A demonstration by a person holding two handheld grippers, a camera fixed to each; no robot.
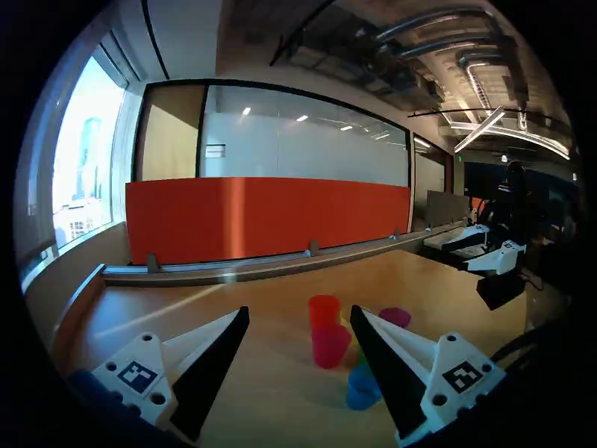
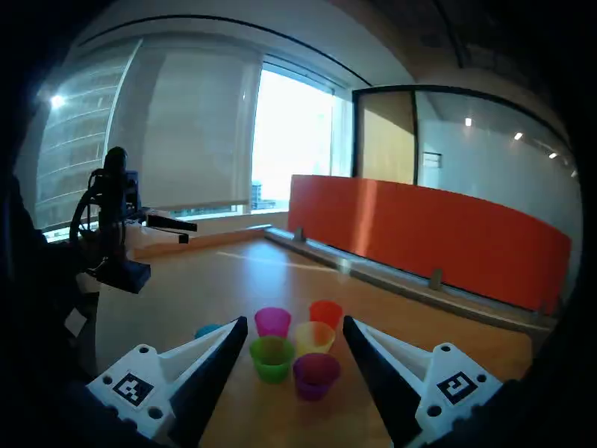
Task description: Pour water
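Several small plastic cups stand in a cluster on the wooden table. In the left gripper view I see a red cup, a pink cup, a blue cup and a purple cup just beyond my left gripper, which is open and holds nothing. In the right gripper view, my right gripper is open and empty above a green cup, a purple cup, a yellow cup, a red cup and a pink cup. A blue cup peeks out behind the left finger.
An orange partition with a metal rail runs along the table's far edge. Bright windows line one side of the room. The other gripper hangs at the table's right end, and the left gripper shows far left in the right gripper view.
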